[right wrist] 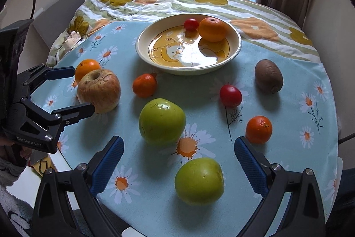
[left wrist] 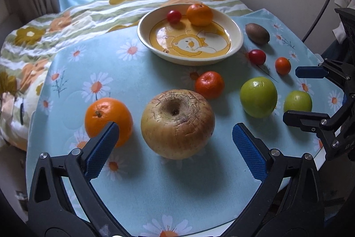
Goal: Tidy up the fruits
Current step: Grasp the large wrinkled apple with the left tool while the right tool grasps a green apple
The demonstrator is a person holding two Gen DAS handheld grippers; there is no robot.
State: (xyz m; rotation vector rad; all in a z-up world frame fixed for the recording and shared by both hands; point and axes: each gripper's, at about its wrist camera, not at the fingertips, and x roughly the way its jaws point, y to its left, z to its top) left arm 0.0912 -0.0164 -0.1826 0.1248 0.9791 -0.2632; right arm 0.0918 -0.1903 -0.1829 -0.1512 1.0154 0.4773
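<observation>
A: Reaching with the left gripper, fingers spread wide and grasping nothing; big wrinkled apple sitting on the cloth just ahead of the tips, not yet between them.

B: Right gripper?

A: Spread as well, empty, hanging over the nearer green apple without touching.

B: Best way in for the wrinkled one?

A: Probably pushing forward until the pads pass the widest part, then squeezing at mid-height. Too shallow a grip likely to squirt it out, given the round, heavy shape.

B: Neighbours?

A: Orange just beside the left finger, nearly touching the apple. Likely to roll if nudged, so keeping that finger between the two. Small tangerine behind, near but apart.

B: Destination?

A: Presumably the bowl farther back, already holding an orange and a red tomato at the far rim. Front of the bowl bare, so setting down there, low and slow.
</observation>
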